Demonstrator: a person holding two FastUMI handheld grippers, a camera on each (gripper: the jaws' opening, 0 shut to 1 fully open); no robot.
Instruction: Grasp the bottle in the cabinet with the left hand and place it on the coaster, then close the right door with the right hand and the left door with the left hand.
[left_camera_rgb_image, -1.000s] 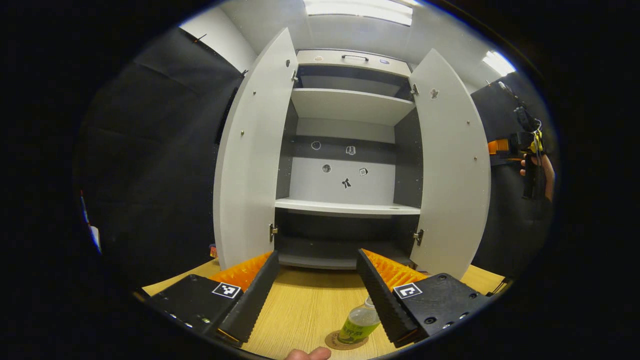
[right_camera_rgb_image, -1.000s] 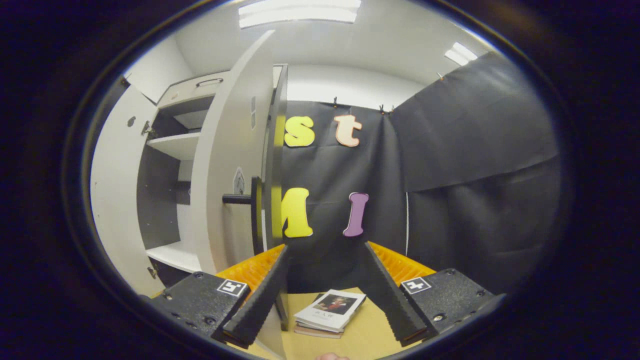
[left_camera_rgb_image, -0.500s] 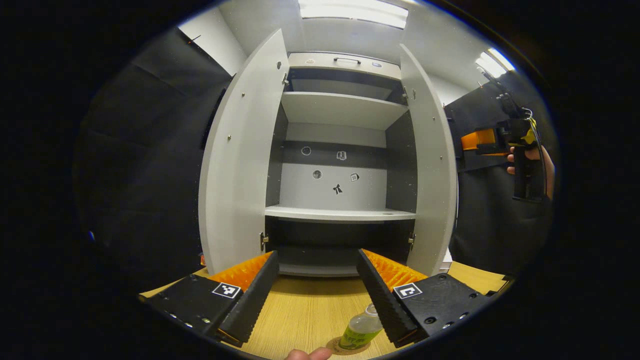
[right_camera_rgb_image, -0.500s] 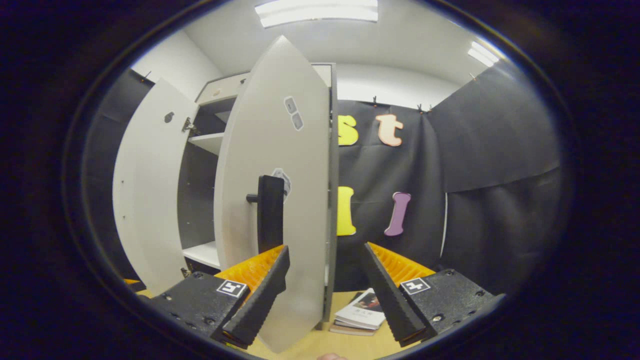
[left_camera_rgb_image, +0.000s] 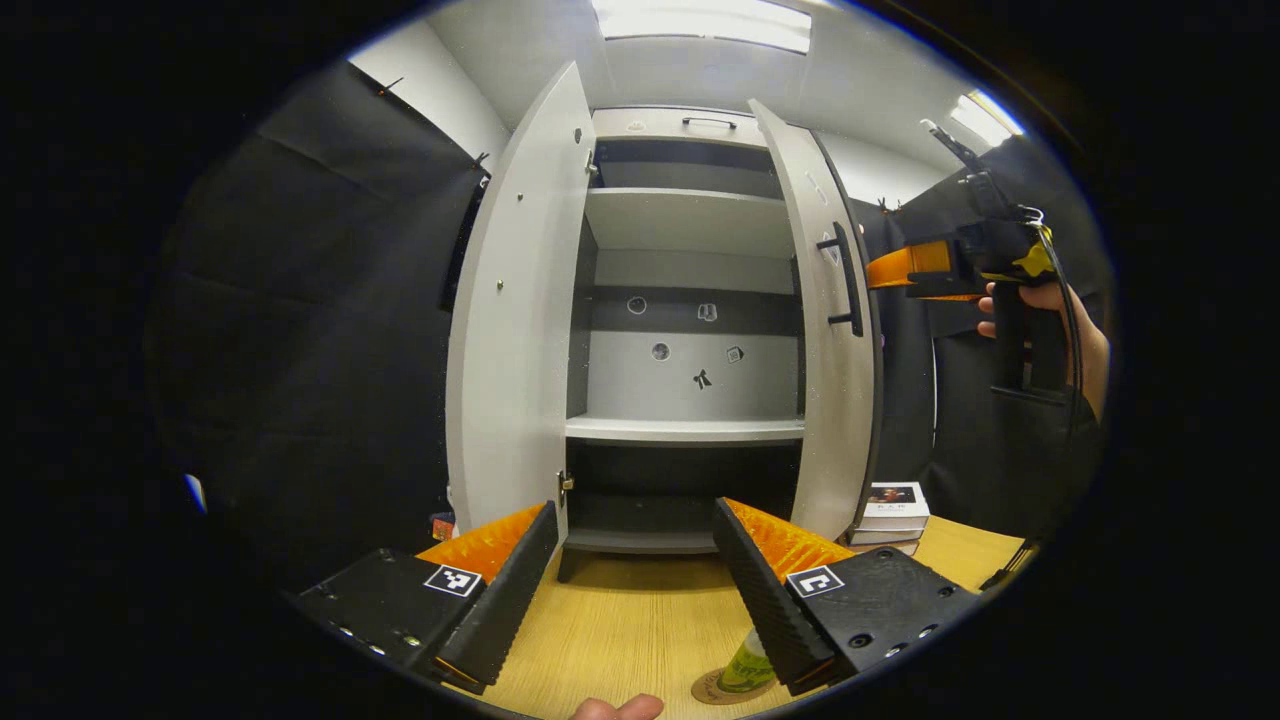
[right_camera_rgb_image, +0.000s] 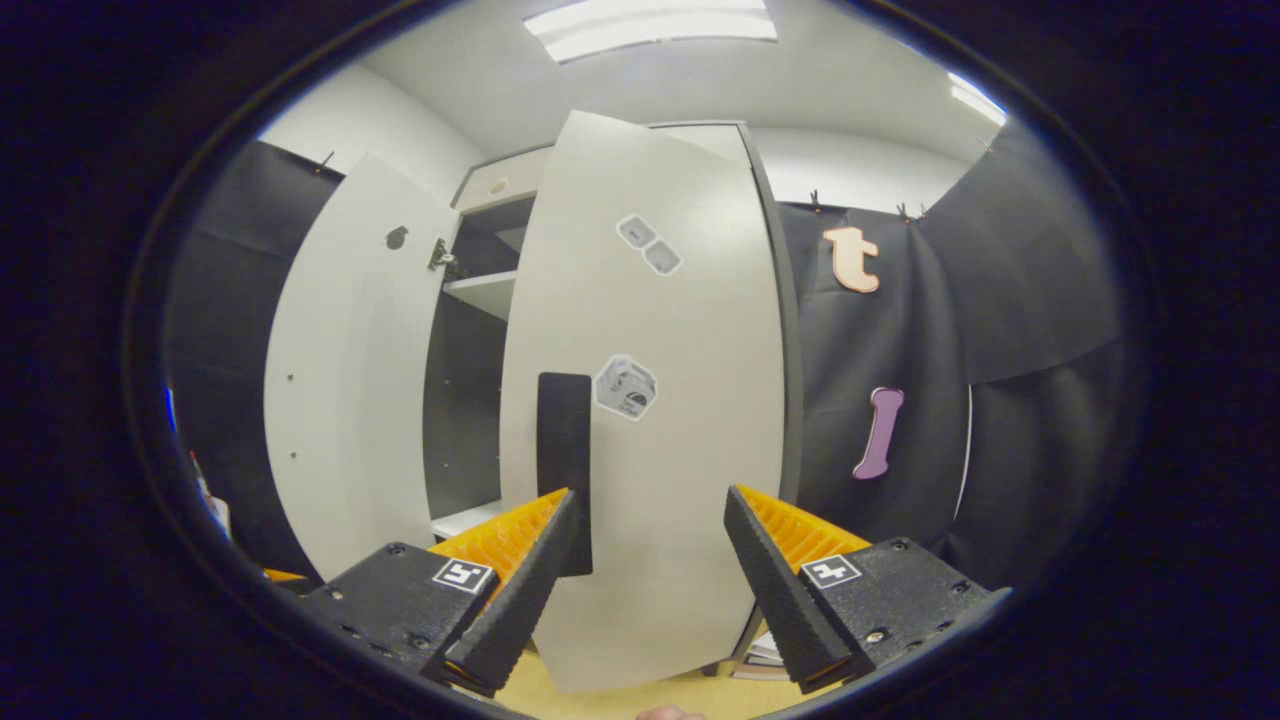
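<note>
left claw (left_camera_rgb_image: 632, 575) spread, empty, low centre over bench (left_camera_rgb_image: 630, 620) | bottle (left_camera_rgb_image: 745, 672) upright on coaster (left_camera_rgb_image: 715, 690), bottom centre, partly behind claw finger | right claw (right_camera_rgb_image: 650, 560) spread, empty, just before right door (right_camera_rgb_image: 650, 420) near its handle (right_camera_rgb_image: 565, 450) | right door part-closed, left door (left_camera_rgb_image: 515, 320) wide open | books (left_camera_rgb_image: 885, 505) right of cabinet (left_camera_rgb_image: 690, 300)

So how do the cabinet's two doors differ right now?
The left door stands wide open, showing its inner face; the right door is swung partway shut, showing its outer face. The right door's dark handle and stickers show; the left door shows hinges and small fittings. The right gripper is at the right door; the left gripper hangs back from the left door. Both doors are pale grey.
</note>
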